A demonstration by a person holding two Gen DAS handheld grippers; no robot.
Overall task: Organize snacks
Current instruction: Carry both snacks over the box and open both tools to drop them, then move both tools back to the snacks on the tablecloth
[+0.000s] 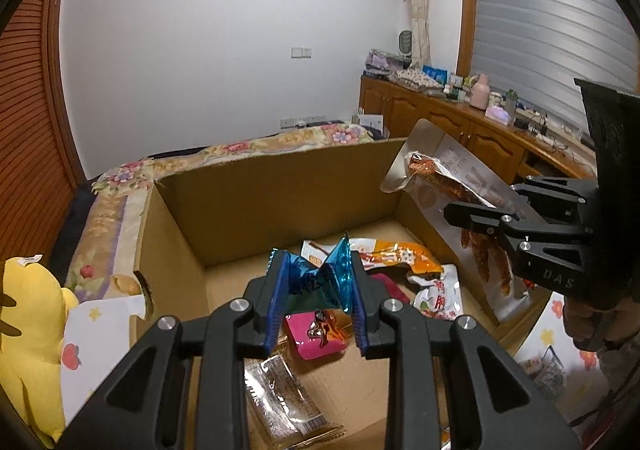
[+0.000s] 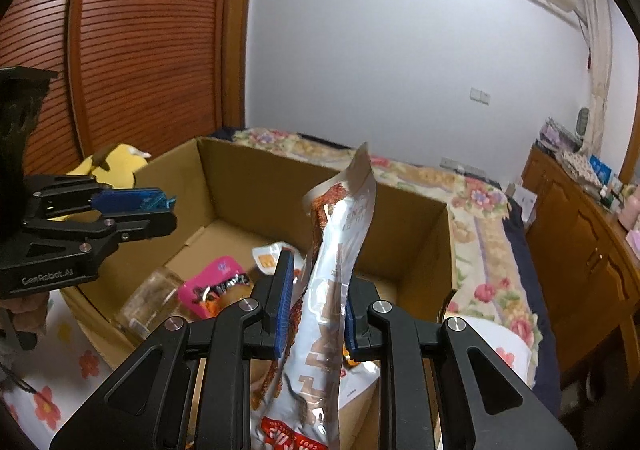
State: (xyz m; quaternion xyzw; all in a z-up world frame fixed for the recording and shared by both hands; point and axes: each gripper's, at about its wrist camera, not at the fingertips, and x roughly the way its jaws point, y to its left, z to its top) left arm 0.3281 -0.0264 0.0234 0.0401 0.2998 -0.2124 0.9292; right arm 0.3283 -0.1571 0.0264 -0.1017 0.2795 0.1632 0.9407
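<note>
Cardboard forms the largest item: an open box [image 1: 280, 185] resting on a floral bedspread [image 1: 132, 169], with both of your grippers held over it. On its floor lie loose snacks, among them an orange pack [image 1: 404, 256], a pink pack [image 1: 320, 334] and a clear-wrapped bar [image 1: 280, 390]. Your right gripper [image 2: 314, 298] is clamped on a long silver pouch [image 2: 340, 234], which stands nearly upright between the pads, its top above the box's far wall and its lower end hanging below the jaws. From the left view, that pouch sits over the box's right wall. Your left gripper [image 1: 316, 286] is pinching a crumpled blue foil wrapper [image 1: 320, 274]; the pads press it from both sides above the pink pack. A yellow plush toy [image 1: 32, 330] lies outside the box, just beside its left wall.
</note>
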